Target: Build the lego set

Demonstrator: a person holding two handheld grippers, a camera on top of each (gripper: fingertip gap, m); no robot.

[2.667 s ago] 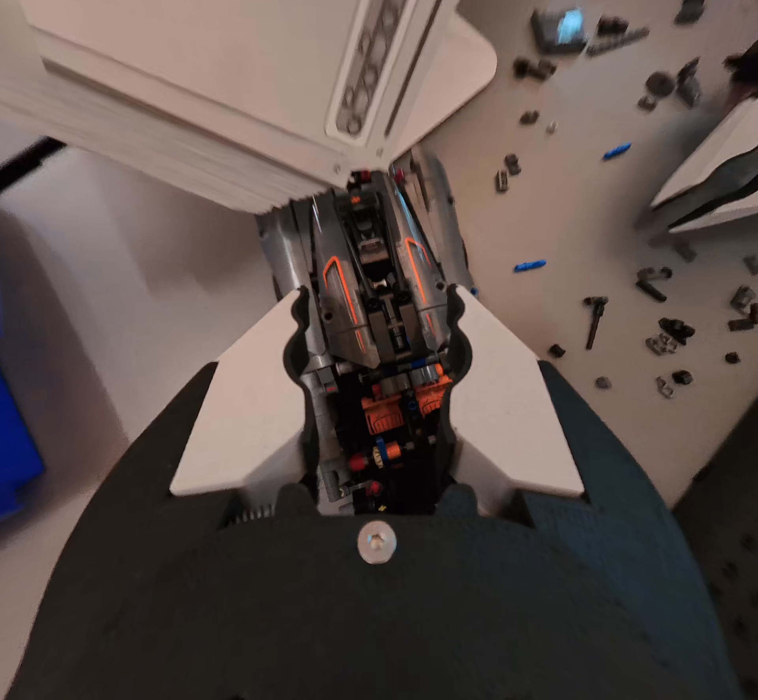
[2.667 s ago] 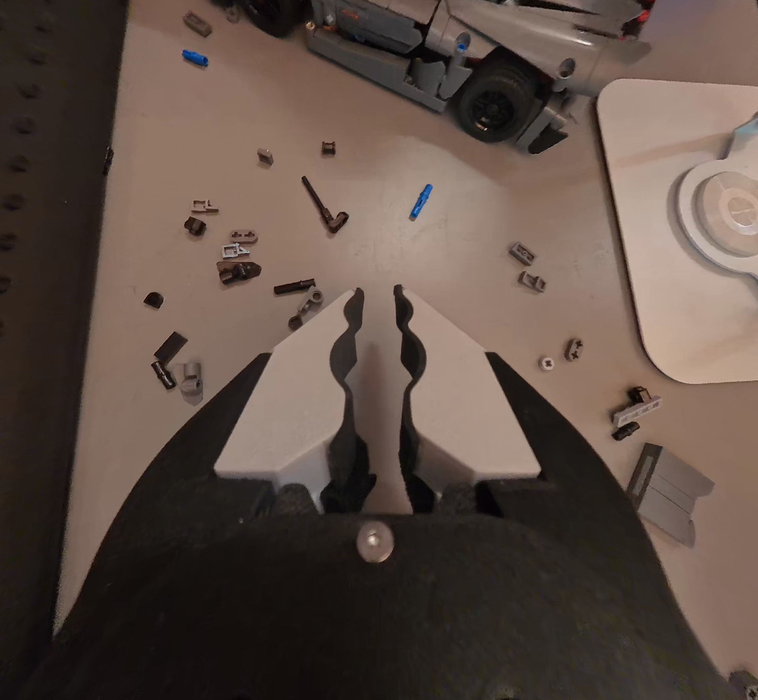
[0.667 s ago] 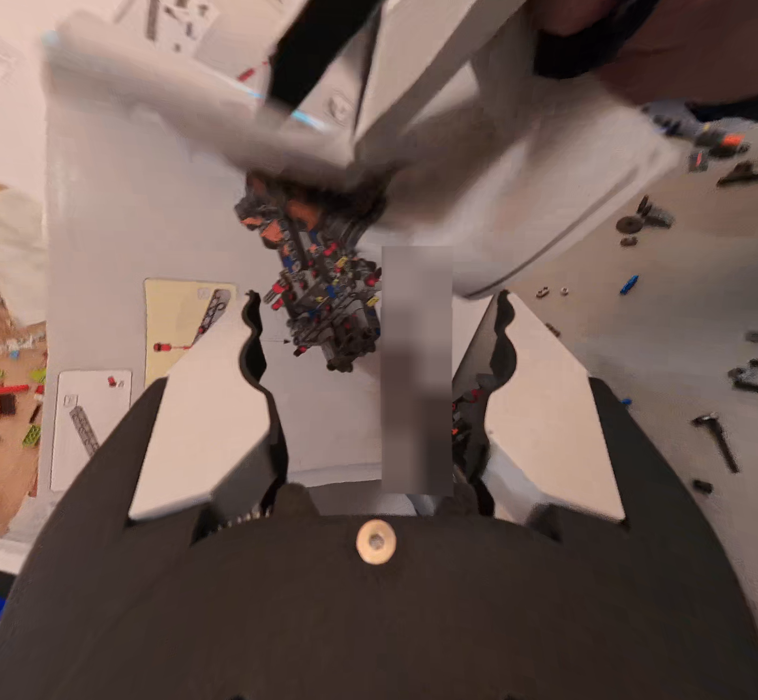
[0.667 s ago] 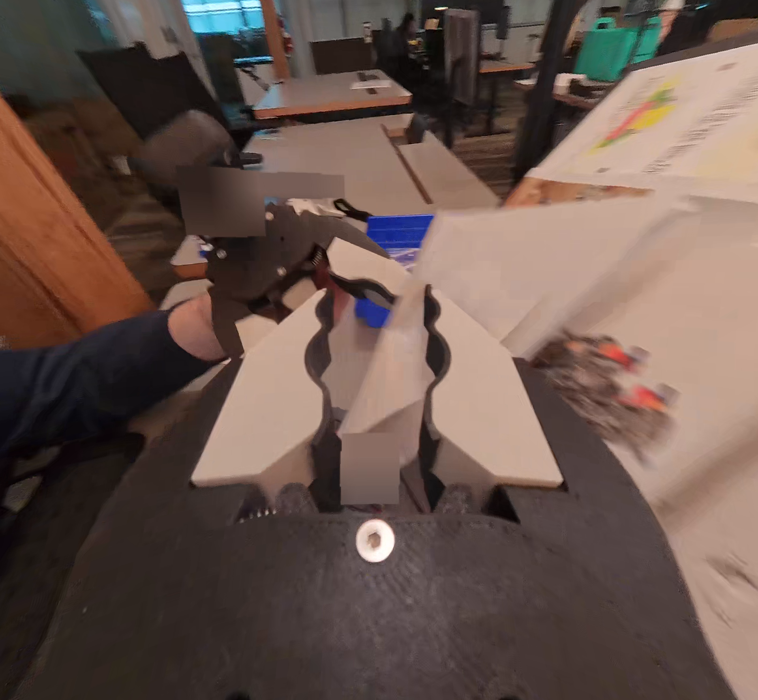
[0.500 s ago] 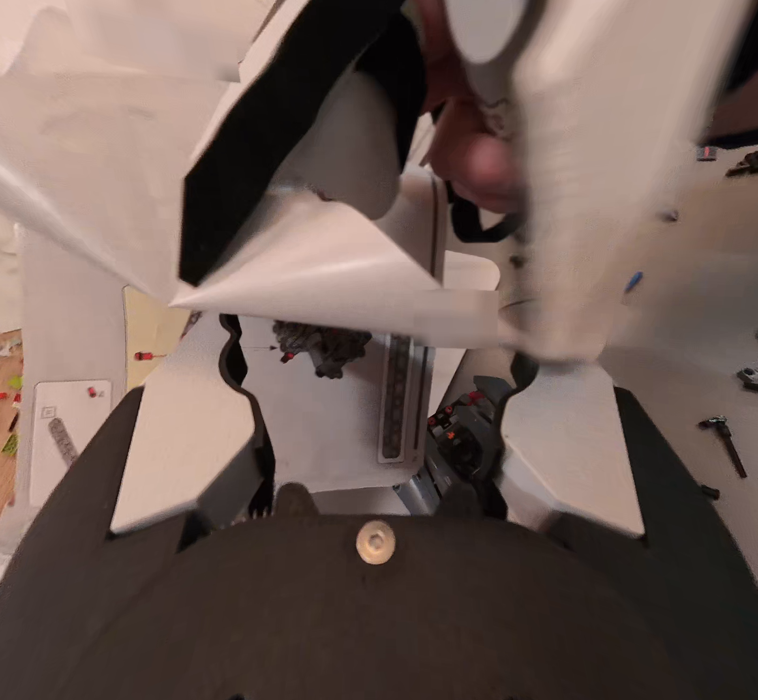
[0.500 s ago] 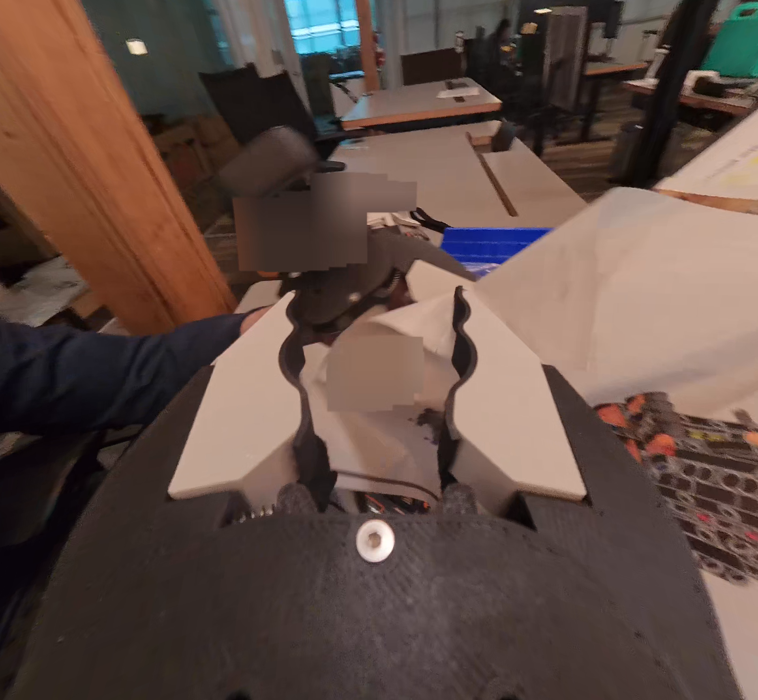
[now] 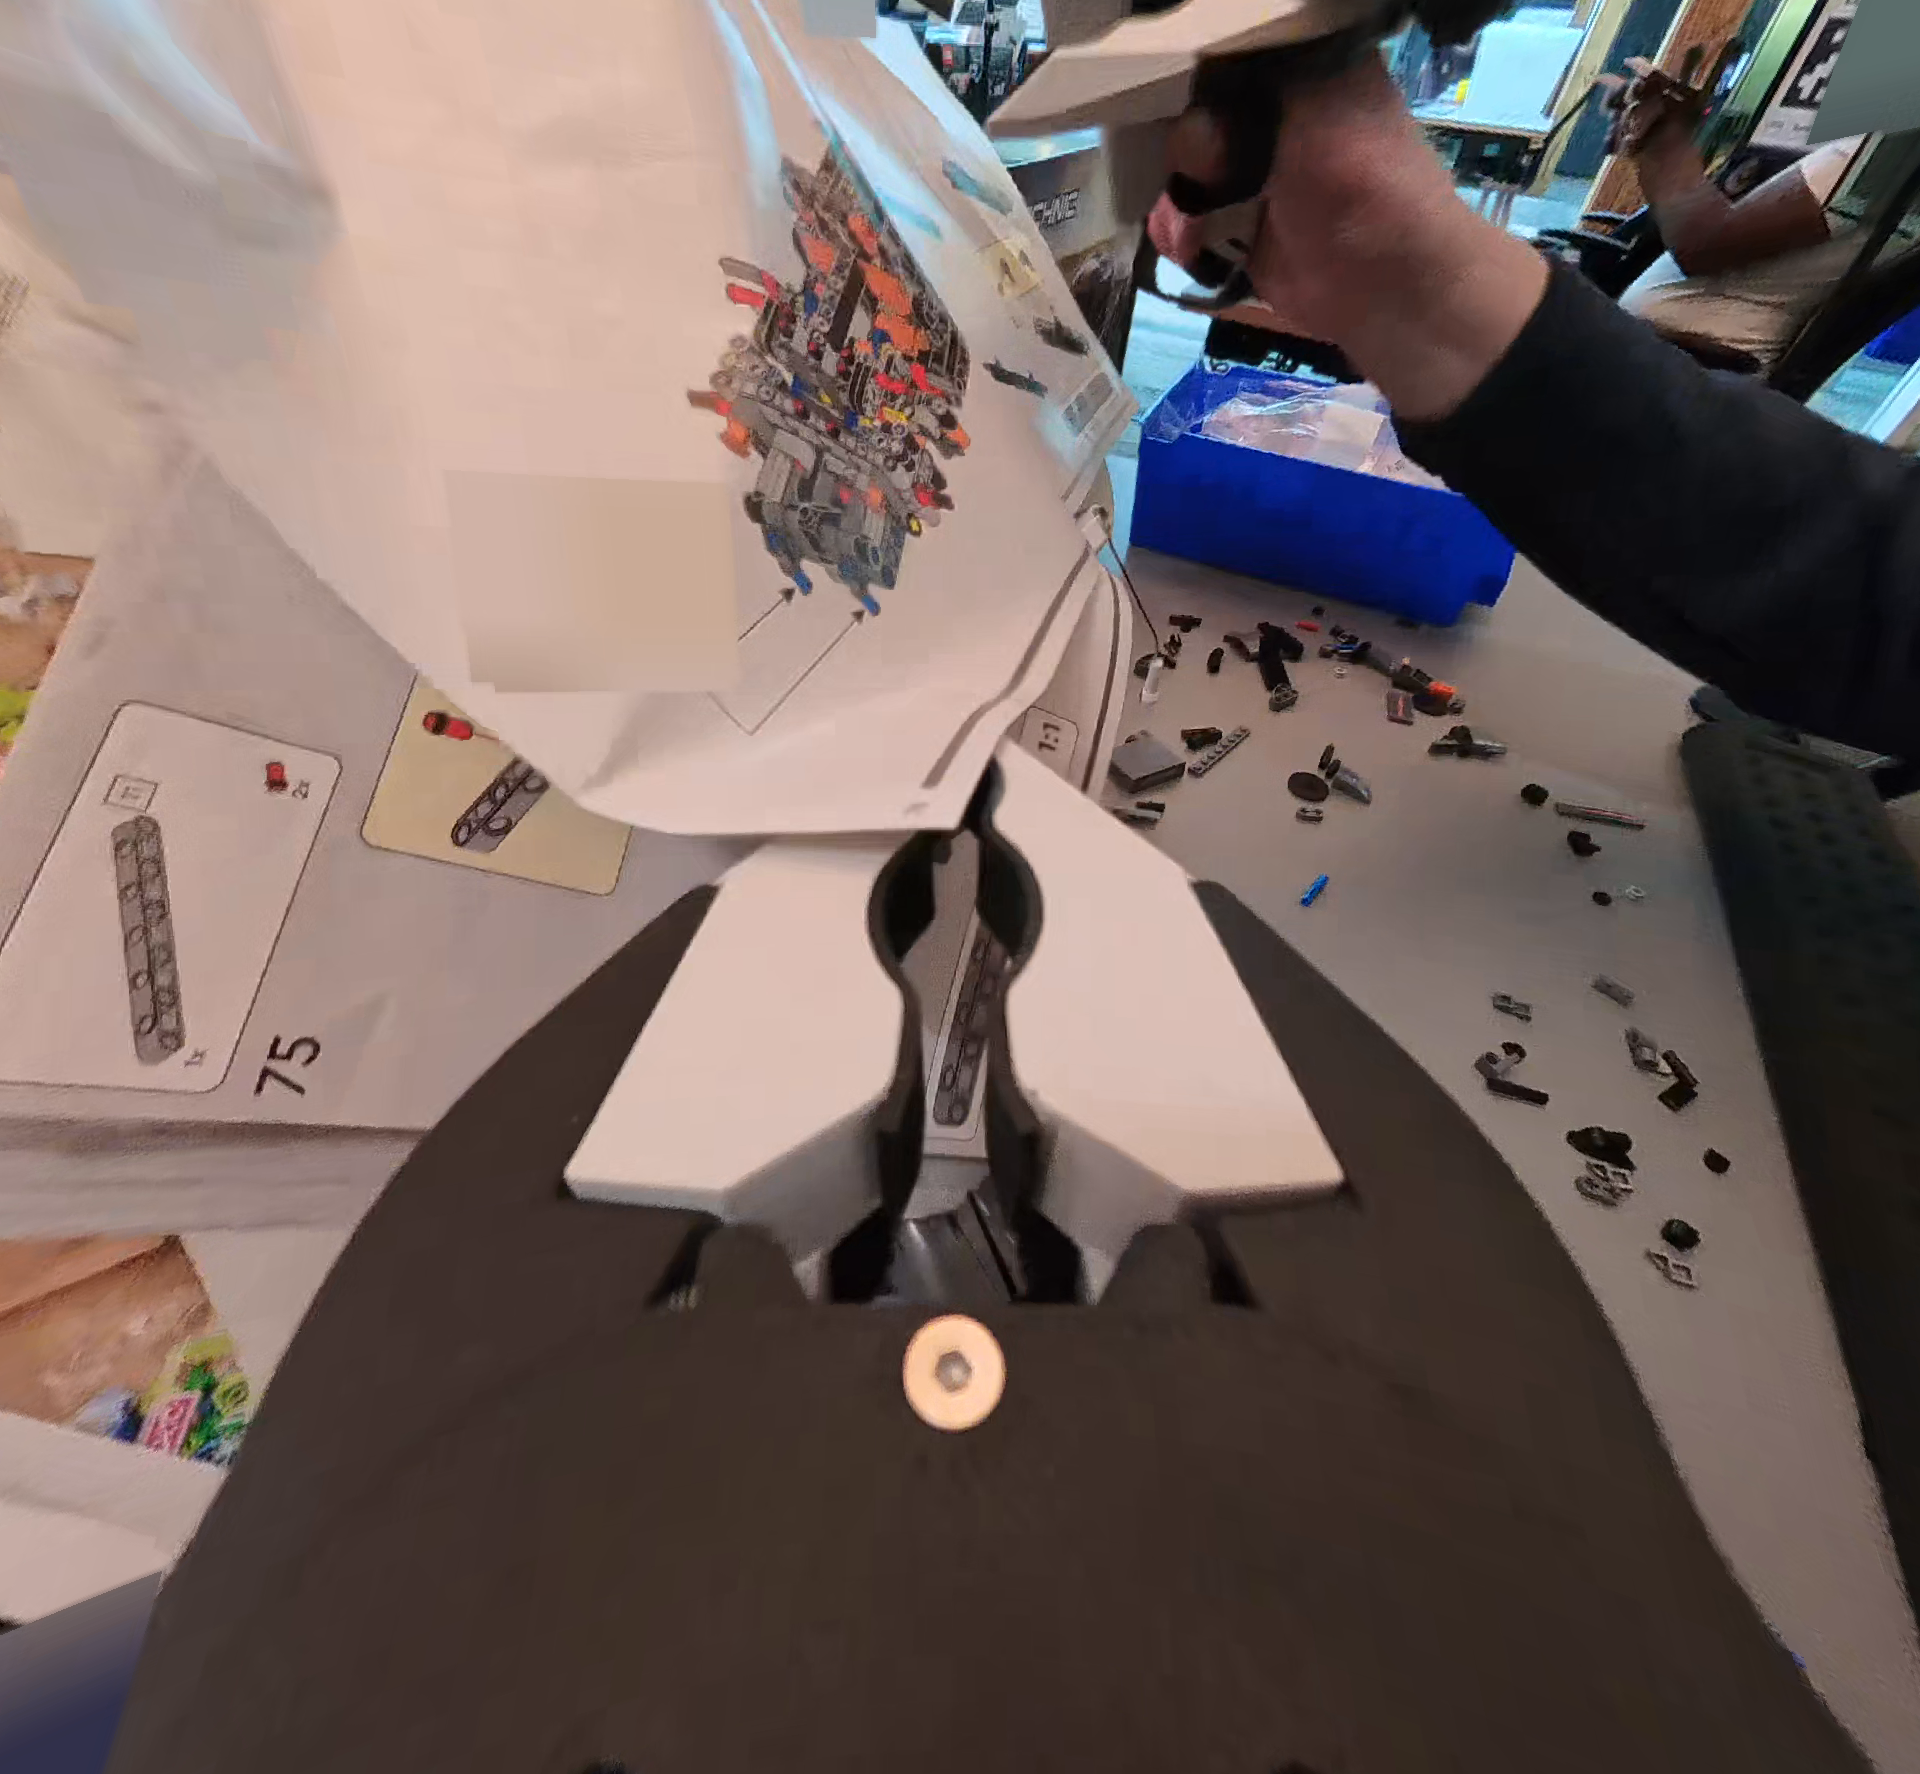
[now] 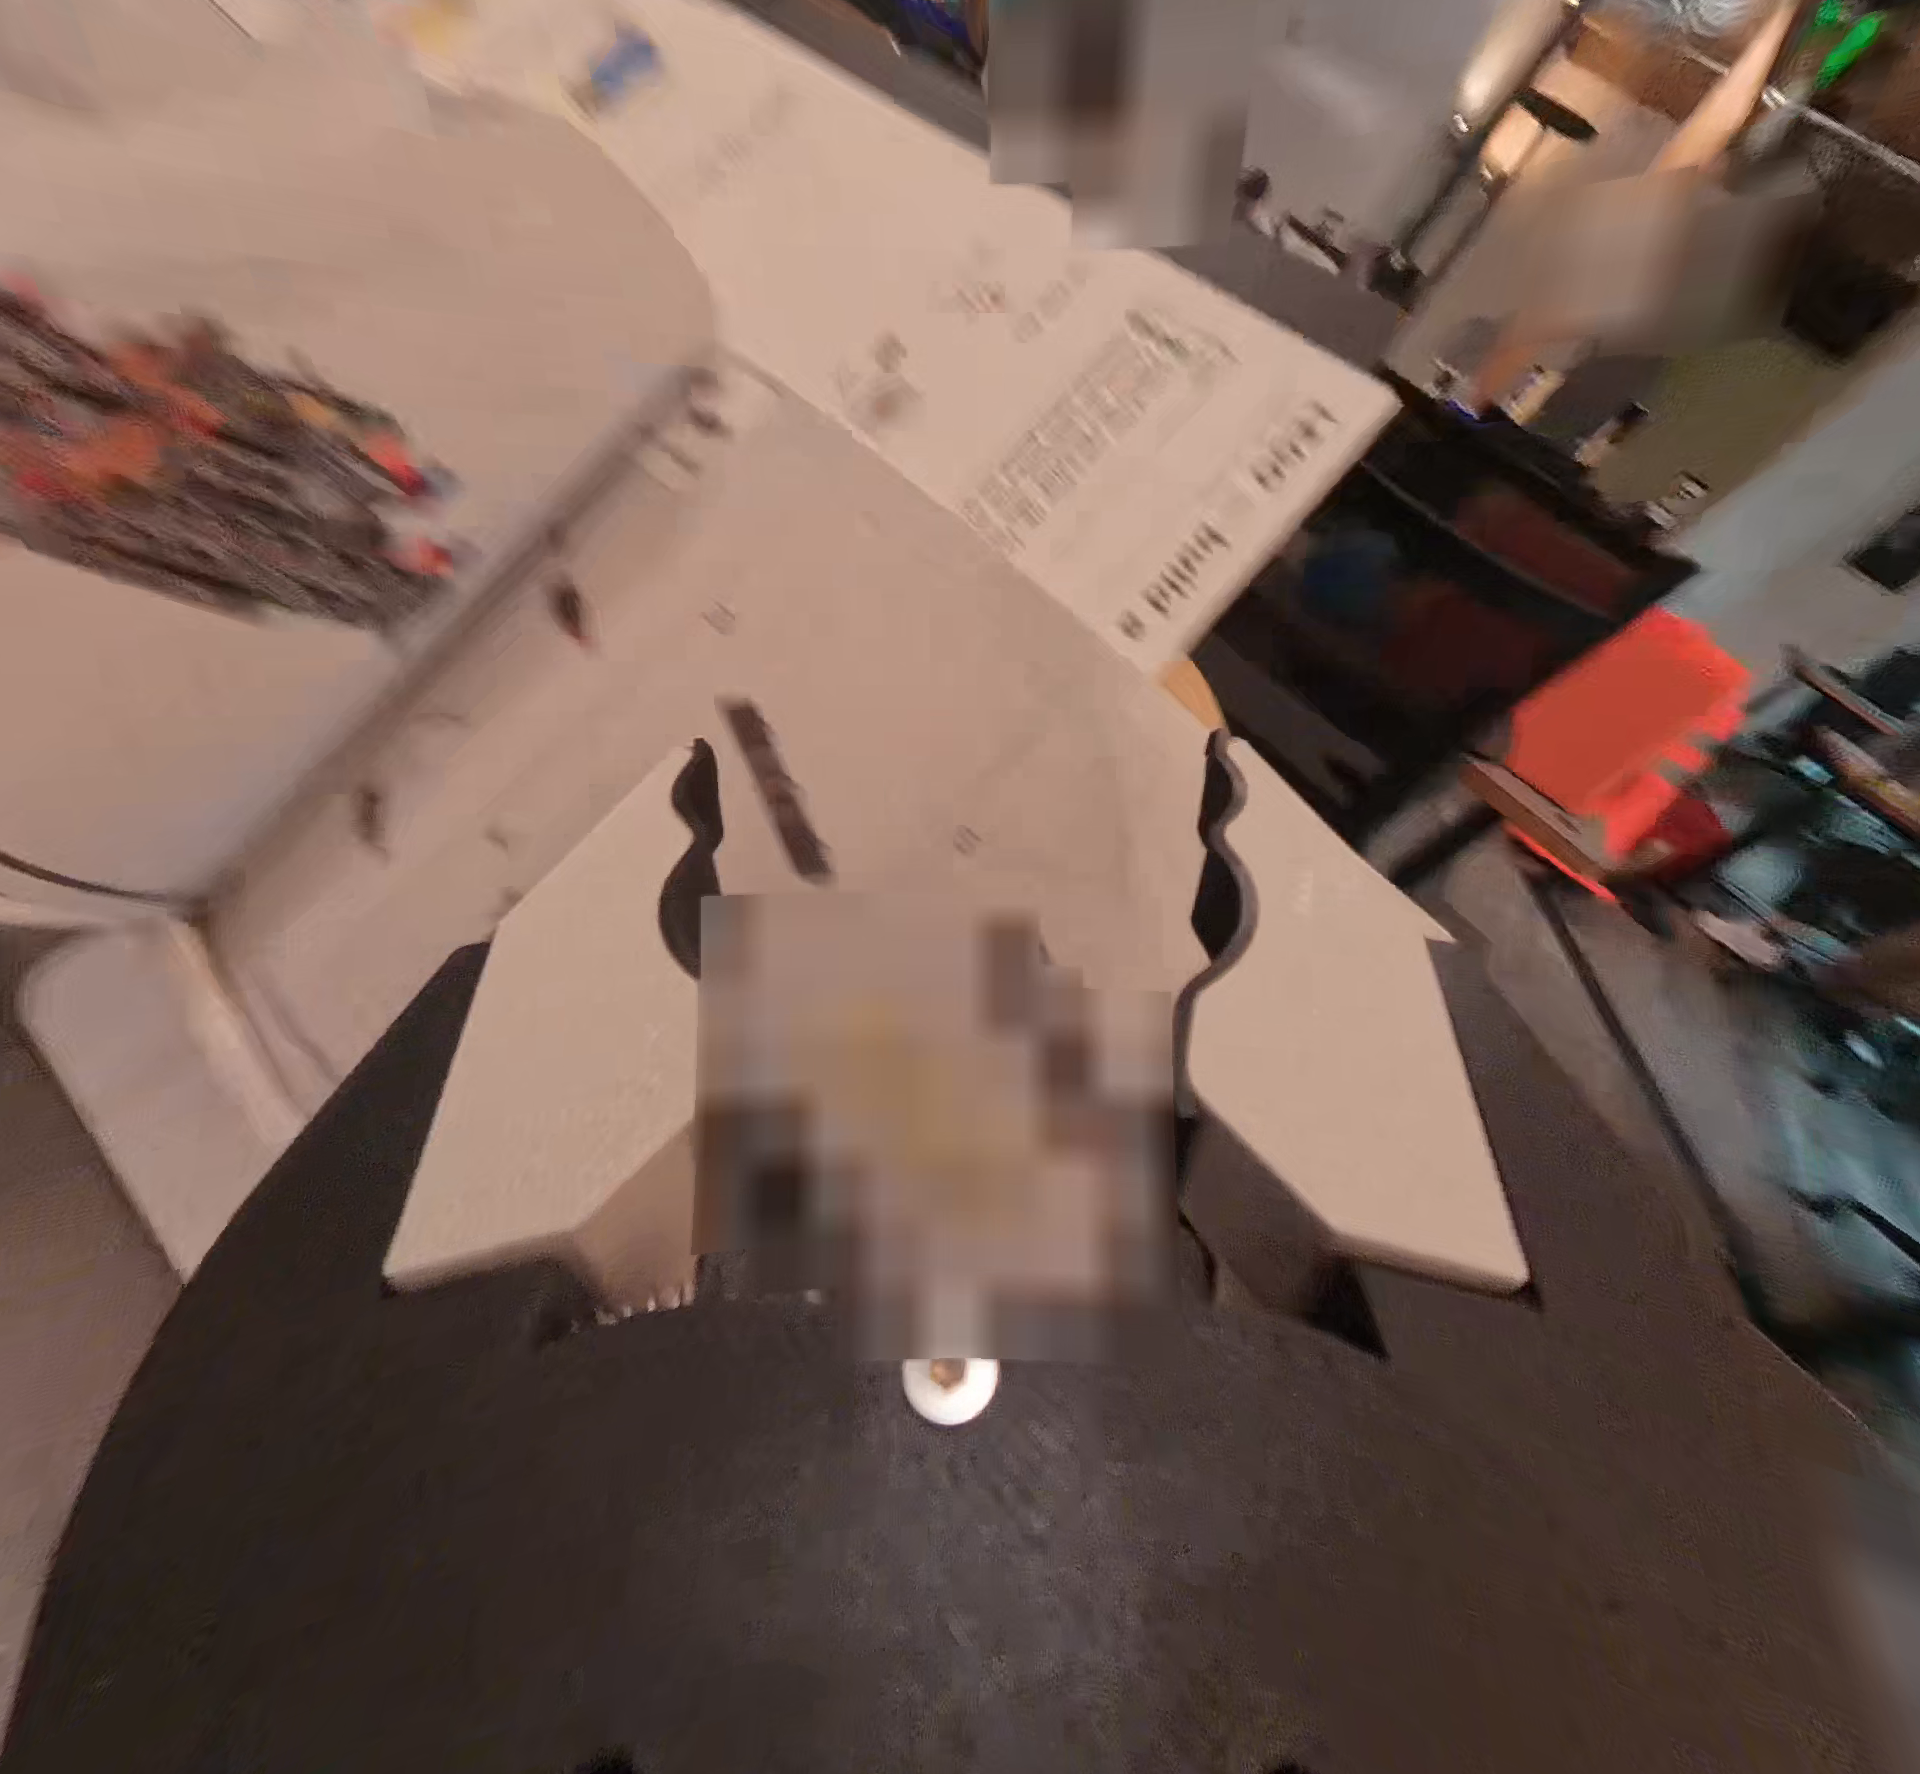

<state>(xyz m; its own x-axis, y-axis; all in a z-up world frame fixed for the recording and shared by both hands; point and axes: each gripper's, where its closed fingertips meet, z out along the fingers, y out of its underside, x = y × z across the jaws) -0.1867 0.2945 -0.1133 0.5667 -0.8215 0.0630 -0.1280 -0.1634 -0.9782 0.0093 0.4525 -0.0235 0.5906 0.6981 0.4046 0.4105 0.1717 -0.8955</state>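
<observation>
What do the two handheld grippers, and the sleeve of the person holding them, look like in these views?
Each gripper, left and right, has a broad matte-black textured body, a silver screw at its centre, and two pale wedge-shaped fingers with wavy black inner pads. The sleeve is dark and long.

The instruction booklet (image 7: 208, 893) lies at the left of the surface (image 7: 1455, 893), loose pieces (image 7: 1600, 1153) to its right (a bin (image 7: 1299, 519) behind them).

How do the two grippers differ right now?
The left gripper has its jaws nearly closed, pinching the corner of a lifted manual page; the right gripper has its jaws spread wide and holds nothing. The left sits low by the booklet, the right raised above it. Both have pale fingers on black bodies.
</observation>
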